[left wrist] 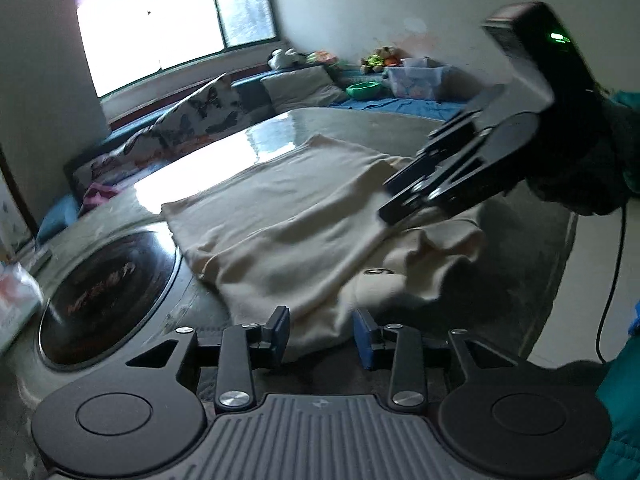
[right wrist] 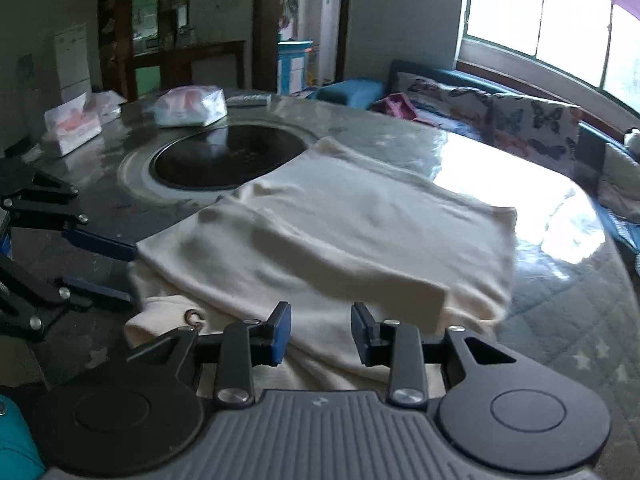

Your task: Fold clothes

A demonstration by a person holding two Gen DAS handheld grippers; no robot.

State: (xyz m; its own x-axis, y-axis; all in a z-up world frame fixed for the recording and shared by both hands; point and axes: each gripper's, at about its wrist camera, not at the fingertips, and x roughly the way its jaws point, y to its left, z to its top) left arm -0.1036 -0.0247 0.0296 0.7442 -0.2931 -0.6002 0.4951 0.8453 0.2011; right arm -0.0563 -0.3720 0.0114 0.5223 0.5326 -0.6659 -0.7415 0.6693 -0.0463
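A cream garment (left wrist: 292,220) lies partly folded on the round glass table (left wrist: 360,120), one layer doubled over another. My left gripper (left wrist: 322,334) is open and empty just above the garment's near edge. My right gripper (right wrist: 320,334) is open and empty over the opposite near edge of the garment (right wrist: 340,232). The right gripper also shows in the left wrist view (left wrist: 404,200), hovering above the cloth. The left gripper shows at the left of the right wrist view (right wrist: 116,268), open beside the garment's edge. A small metal ring (right wrist: 195,316) sits on the lower layer.
A black round hotplate (right wrist: 228,160) is set in the table centre. Tissue packs (right wrist: 72,124) and a plastic bag (right wrist: 192,106) stand on the far side. A sofa with butterfly cushions (right wrist: 520,120) runs under the window. A black cable (left wrist: 612,280) hangs at the right.
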